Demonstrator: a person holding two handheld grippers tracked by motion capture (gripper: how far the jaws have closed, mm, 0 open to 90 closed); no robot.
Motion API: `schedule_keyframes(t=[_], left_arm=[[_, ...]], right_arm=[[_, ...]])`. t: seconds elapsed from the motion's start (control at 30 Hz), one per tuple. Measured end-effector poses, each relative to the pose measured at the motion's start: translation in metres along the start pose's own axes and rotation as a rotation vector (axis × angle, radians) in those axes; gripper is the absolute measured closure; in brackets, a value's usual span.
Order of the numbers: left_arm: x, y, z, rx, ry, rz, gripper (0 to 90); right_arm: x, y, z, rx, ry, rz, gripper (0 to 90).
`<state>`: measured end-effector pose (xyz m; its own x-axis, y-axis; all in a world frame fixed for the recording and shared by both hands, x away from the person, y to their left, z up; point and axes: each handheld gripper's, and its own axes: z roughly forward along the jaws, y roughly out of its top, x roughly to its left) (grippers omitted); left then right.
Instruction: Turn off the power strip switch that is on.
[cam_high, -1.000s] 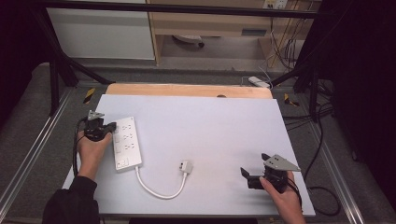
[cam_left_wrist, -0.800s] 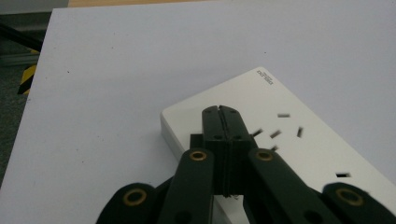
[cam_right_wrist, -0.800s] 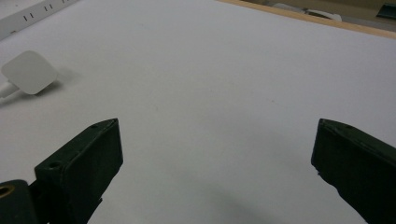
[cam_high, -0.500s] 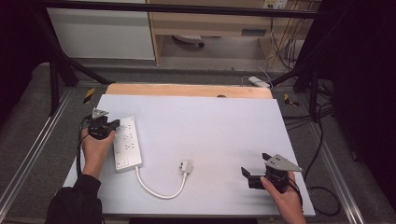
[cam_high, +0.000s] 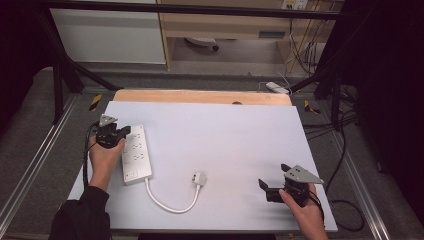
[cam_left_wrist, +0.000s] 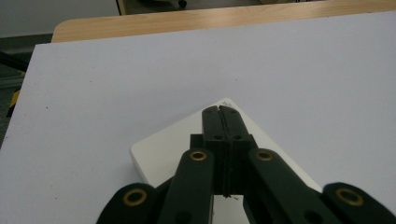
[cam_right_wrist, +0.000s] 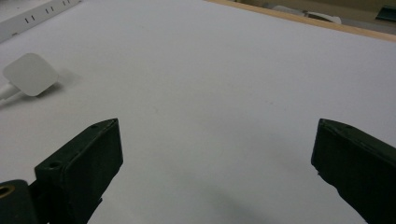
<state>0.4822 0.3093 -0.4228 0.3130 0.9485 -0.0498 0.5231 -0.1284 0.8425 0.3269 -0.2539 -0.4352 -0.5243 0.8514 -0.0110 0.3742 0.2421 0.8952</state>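
White power strip (cam_high: 136, 154) lies at about nine o'clock on the grey table (cam_high: 225, 130), its long side running toward twelve. Its cord (cam_high: 167, 202) loops toward five o'clock and ends in a plug (cam_high: 198, 178) near the middle. Above the strip's far end sits the left gripper (cam_high: 122, 131), jaws pressed together with nothing between them. At four o'clock, well apart from the plug, the right gripper (cam_high: 263, 186) has its jaws spread wide over bare table.

Strip (cam_left_wrist: 187, 154) mostly hidden under closed left gripper (cam_left_wrist: 222, 112); cord (cam_right_wrist: 5, 91) cut at right gripper view's left edge.
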Motion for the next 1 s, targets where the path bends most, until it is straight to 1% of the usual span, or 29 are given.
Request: schedule_keyframes(t=[0.13, 0.3, 0.4, 0.5, 0.53, 0.6, 0.63, 0.7, 0.73, 0.8, 0.9, 1.0], left_arm=[[-0.002, 0.001, 0.001, -0.003, -0.008, 0.005, 90.0], [-0.006, 0.003, 0.001, -0.023, -0.021, 0.015, 89.8], [-0.008, 0.005, 0.001, -0.036, -0.014, 0.021, 81.7], [-0.010, 0.006, 0.003, -0.026, -0.024, 0.026, 73.1], [-0.010, 0.006, 0.002, -0.026, -0.019, 0.032, 70.8], [-0.011, 0.006, 0.003, -0.038, -0.014, 0.021, 64.5], [-0.012, 0.007, 0.003, -0.043, -0.009, 0.015, 59.8], [-0.012, 0.008, 0.002, -0.053, -0.015, 0.000, 48.4], [-0.012, 0.008, 0.002, -0.062, -0.018, -0.005, 45.1], [-0.012, 0.009, 0.001, -0.076, -0.023, -0.017, 39.4], [-0.011, 0.010, 0.001, -0.084, -0.020, -0.023, 31.4], [-0.012, 0.010, 0.000, -0.090, -0.022, -0.028, 25.5]], right_arm=[[0.000, 0.000, 0.000, -0.001, 0.001, -0.001, 2.6], [0.000, 0.000, 0.000, -0.001, 0.001, 0.000, 2.6], [0.000, 0.000, 0.000, 0.000, 0.001, 0.000, 2.6], [0.000, 0.000, 0.000, -0.003, 0.002, -0.001, 2.6], [0.000, 0.000, 0.000, -0.003, 0.001, -0.002, 2.6], [-0.001, 0.000, 0.000, -0.003, 0.001, -0.001, 2.6], [-0.001, 0.000, 0.000, -0.002, 0.001, -0.001, 2.6], [0.000, 0.000, 0.000, -0.001, 0.002, -0.001, 2.6], [0.000, 0.000, 0.000, 0.000, 0.002, 0.001, 2.6], [-0.001, 0.000, 0.000, -0.002, 0.001, -0.002, 2.6], [-0.001, 0.000, 0.000, -0.001, 0.000, -0.002, 2.6], [0.000, 0.000, 0.000, 0.000, 0.000, 0.000, 2.6]])
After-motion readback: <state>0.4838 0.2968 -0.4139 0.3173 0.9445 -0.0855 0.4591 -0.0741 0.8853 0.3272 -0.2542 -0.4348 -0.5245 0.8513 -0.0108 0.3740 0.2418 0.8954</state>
